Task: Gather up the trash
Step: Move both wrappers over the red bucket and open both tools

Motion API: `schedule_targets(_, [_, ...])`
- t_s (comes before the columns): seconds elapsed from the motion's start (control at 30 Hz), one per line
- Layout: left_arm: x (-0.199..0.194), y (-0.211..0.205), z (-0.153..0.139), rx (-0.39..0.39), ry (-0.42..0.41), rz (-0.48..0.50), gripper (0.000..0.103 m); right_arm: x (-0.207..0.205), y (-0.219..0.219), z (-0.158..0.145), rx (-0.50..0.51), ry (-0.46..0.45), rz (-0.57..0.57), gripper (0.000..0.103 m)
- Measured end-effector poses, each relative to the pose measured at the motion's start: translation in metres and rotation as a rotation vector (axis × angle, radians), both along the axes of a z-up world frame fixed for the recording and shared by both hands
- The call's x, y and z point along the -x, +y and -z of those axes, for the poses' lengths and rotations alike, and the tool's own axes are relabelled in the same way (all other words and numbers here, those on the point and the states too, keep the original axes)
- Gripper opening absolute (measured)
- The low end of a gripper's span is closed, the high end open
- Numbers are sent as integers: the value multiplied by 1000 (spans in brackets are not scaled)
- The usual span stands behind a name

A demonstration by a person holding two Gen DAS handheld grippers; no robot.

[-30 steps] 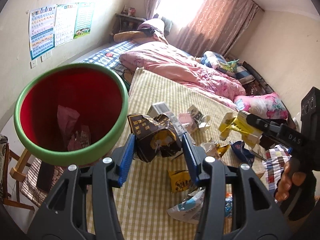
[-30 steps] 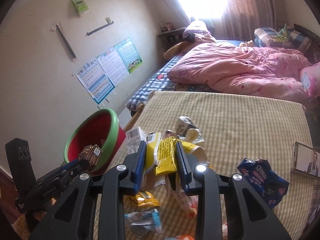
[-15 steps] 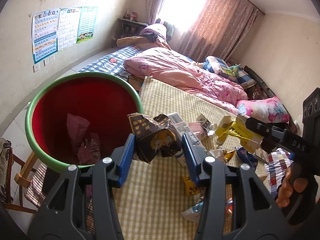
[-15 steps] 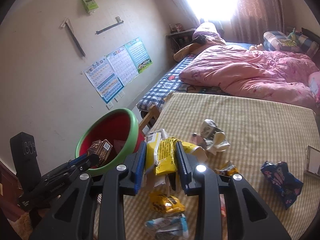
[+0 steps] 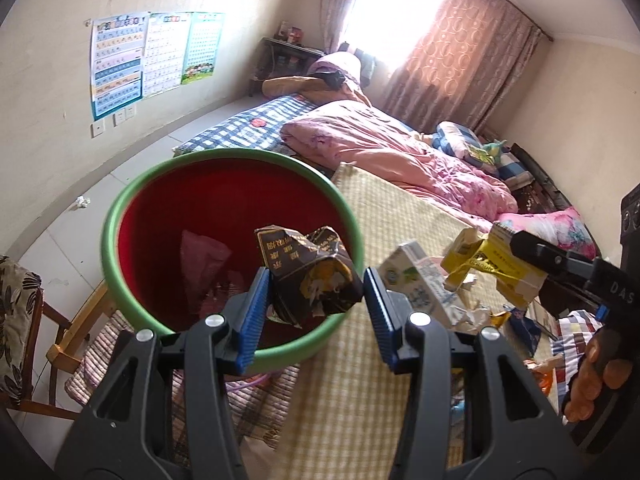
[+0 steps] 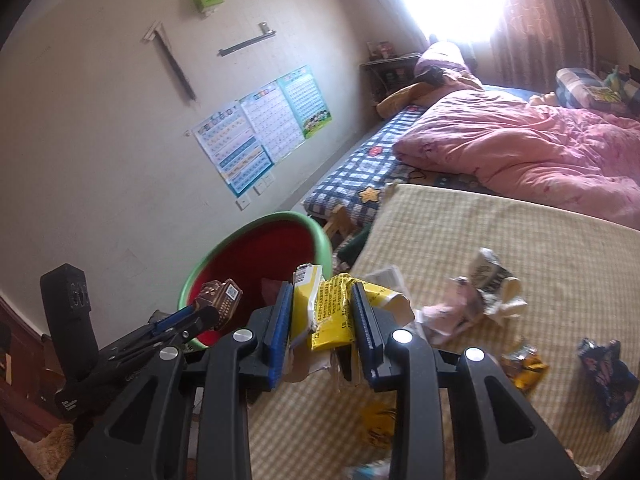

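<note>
Bedroom with a pink blanket point(image 5: 400, 152) and a checked mat point(image 6: 500, 240) covered in trash. On the left sits a red bucket point(image 5: 120, 216) with a green rim. Over its mouth, the left tongs point(image 5: 316, 284) are closed on a crumpled brown wrapper point(image 5: 308, 268). It looks light and crinkly, and may spring out when let go. To the right, the right tongs point(image 6: 322, 320) are closed on a yellow wrapper point(image 6: 332, 312), thin and floppy, best pinched in the middle. Only the left camera looks down inside the bucket. Only the right camera shows the blue wrapper point(image 6: 606, 376) lying far right.
</note>
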State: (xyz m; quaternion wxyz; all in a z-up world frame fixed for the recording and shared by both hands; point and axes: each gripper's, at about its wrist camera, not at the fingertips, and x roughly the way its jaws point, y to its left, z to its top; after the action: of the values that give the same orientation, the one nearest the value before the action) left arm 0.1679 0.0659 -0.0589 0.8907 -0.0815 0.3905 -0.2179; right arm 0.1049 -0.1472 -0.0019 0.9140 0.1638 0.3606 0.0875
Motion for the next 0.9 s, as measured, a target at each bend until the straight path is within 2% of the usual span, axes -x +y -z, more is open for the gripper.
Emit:
schedule_targets(0.4, [-27, 33, 13, -31, 31, -27, 46, -45, 51, 6, 9, 3, -90, 29])
schedule_targets(0.9, [-49, 47, 27, -32, 63, 2, 46, -78, 85, 28, 10, 52, -118, 29])
